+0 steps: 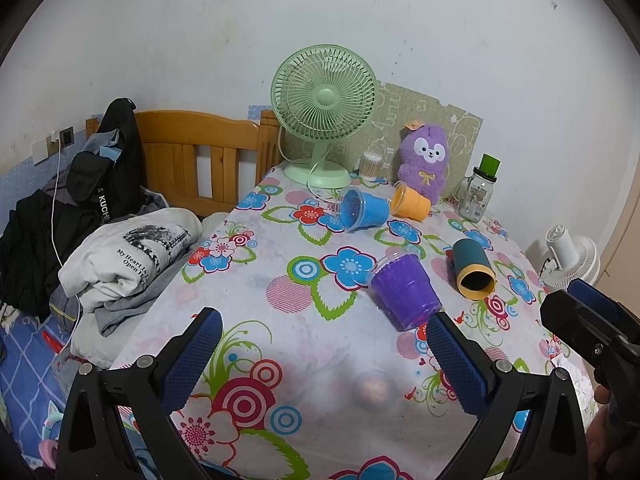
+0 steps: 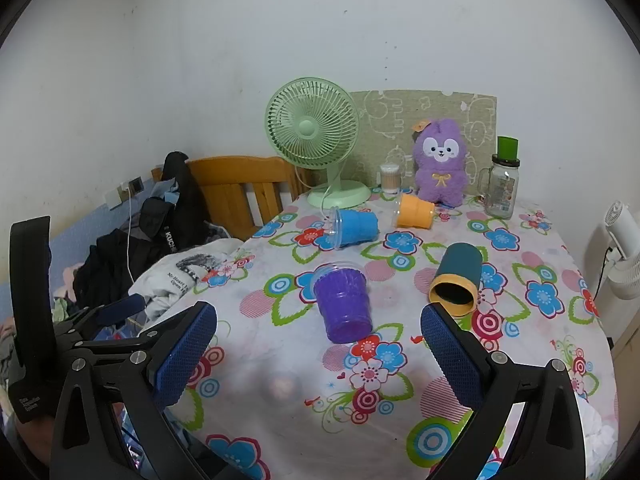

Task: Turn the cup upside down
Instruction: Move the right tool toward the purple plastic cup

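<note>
Several cups lie on their sides on the floral tablecloth (image 1: 304,344). A purple cup (image 1: 404,292) (image 2: 344,304) lies nearest, its base toward me. A teal cup with a yellow rim (image 1: 472,268) (image 2: 458,284) lies to its right, mouth toward me. A blue cup (image 1: 364,209) (image 2: 354,226) and an orange cup (image 1: 410,201) (image 2: 414,211) lie farther back. My left gripper (image 1: 324,356) is open and empty, short of the purple cup. My right gripper (image 2: 320,352) is open and empty, with the purple cup just beyond its fingertips.
A green fan (image 1: 324,116), a purple plush toy (image 1: 426,160), a glass jar with a green lid (image 1: 480,192) and a swab jar (image 1: 370,166) stand at the table's back. Folded clothes (image 1: 128,256) and a wooden bed frame (image 1: 200,152) are left. A white fan (image 1: 568,256) stands right.
</note>
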